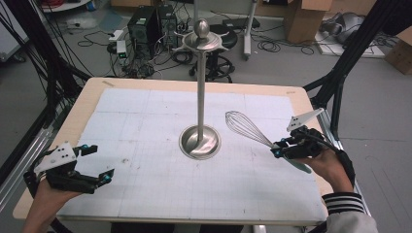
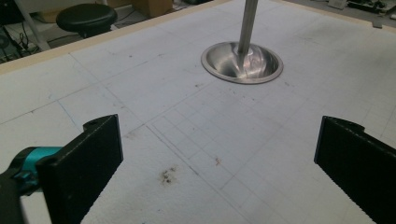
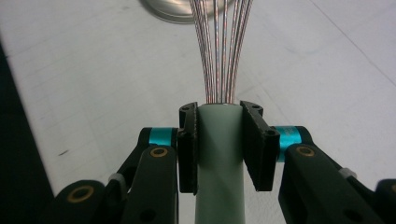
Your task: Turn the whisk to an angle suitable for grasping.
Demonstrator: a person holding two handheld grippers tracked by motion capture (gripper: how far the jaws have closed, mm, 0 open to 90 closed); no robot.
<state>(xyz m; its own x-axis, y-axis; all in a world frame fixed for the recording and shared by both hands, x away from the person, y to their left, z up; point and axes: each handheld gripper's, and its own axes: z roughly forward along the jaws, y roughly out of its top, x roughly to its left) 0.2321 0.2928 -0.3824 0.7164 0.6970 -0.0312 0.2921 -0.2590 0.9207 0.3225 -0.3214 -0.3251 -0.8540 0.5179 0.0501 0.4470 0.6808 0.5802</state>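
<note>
Clamping the whisk (image 3: 219,154) by its handle — right hand-held gripper (image 3: 219,140), wires pointing ahead.

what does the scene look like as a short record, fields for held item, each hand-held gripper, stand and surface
held item: whisk, pale handle clamped, wire loops pointing toward the stand
right hand-held gripper: shut on the whisk handle, raised above the mat
left hand-held gripper: jaws wide apart, nothing between them, near the table's front left
stand: upright metal pole on a round dished base, knob and hook arms on top, nothing hanging on it
surface: white gridded mat on a wooden table
</note>
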